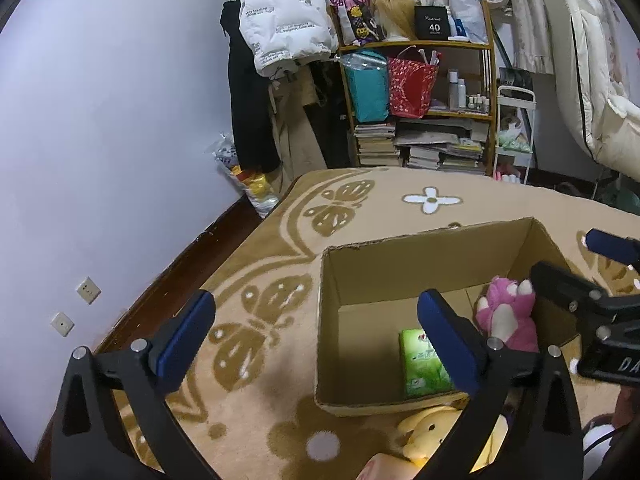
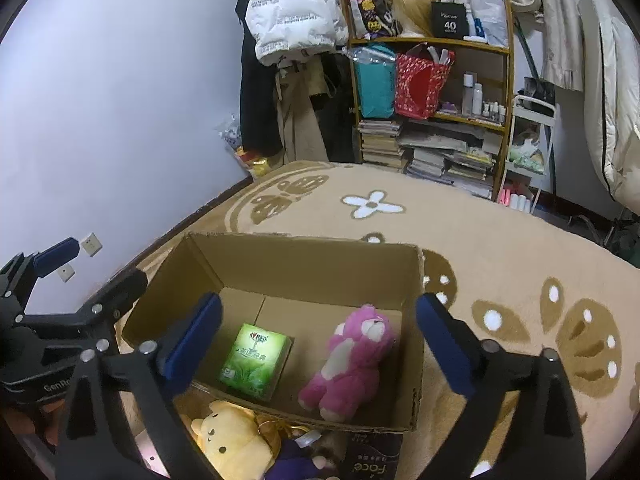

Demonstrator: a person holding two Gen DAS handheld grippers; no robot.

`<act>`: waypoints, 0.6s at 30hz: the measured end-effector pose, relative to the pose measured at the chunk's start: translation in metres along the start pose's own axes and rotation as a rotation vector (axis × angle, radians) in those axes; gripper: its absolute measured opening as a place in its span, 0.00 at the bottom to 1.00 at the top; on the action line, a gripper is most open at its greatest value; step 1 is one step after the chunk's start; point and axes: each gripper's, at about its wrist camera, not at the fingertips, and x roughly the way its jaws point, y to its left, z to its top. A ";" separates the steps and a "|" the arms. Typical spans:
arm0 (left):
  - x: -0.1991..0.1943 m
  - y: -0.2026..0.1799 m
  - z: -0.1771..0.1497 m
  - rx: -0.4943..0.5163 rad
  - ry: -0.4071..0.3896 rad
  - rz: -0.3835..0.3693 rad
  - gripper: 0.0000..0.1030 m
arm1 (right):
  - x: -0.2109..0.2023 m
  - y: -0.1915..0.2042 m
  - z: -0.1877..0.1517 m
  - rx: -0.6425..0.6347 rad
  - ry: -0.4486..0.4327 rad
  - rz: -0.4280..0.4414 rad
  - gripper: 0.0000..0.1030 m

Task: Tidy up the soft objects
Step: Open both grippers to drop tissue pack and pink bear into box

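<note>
Nearest, outside the box's front wall: a yellow plush bear [image 2: 230, 438] lying face-up on the rug, with a purple plush item [image 2: 294, 462] and a dark packet printed "Face" [image 2: 370, 462] just beside it; all not yet boxed. Left gripper [image 1: 316, 330]: fingers spread wide, nothing between them, hanging over the box's left front corner. Right gripper [image 2: 318, 338]: fingers likewise spread wide and empty, poised over the box's front half. Cardboard box [image 2: 304, 256]: open-topped, flaps gone or folded, standing on a tan rug with brown butterfly pattern [image 2: 520, 240]. Contents: a green tissue pack [image 2: 256, 358] on the floor of the box at left, a pink plush bear [image 2: 350, 364] lying at right, near the right wall, apart from the pack. Risks, as judged: the remaining toys lie low under both grippers and tight against the box's front wall, so a reach could snag a finger on the cardboard edge or shove the box away; the heaped toys could come up two at a time or slip from a shallow pinch; both grippers working one small heap could collide. Farther: a wooden shelf [image 2: 508, 60] holding bags, bottles and stacked books, hanging coats [image 2: 294, 12], a white cart [image 2: 532, 140], a lilac wall [image 2: 120, 100]; none obstructs the work.
</note>
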 end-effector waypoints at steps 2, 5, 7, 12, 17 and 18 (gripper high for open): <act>-0.001 0.002 0.000 -0.011 0.009 0.000 0.98 | -0.004 0.000 0.000 0.004 -0.004 -0.003 1.00; -0.003 0.007 -0.001 -0.030 0.019 0.007 1.00 | -0.007 -0.002 0.001 0.011 -0.003 -0.003 1.00; -0.004 0.009 -0.002 -0.032 0.028 0.014 1.00 | -0.009 -0.002 0.001 0.015 0.001 -0.006 1.00; -0.011 0.013 -0.007 -0.039 0.056 0.025 1.00 | -0.018 -0.004 0.000 0.028 0.004 -0.005 1.00; -0.021 0.019 -0.012 -0.049 0.065 0.035 1.00 | -0.027 0.000 -0.003 0.020 0.020 -0.004 1.00; -0.022 0.020 -0.014 -0.048 0.069 0.039 1.00 | -0.028 0.000 -0.003 0.019 0.021 -0.002 1.00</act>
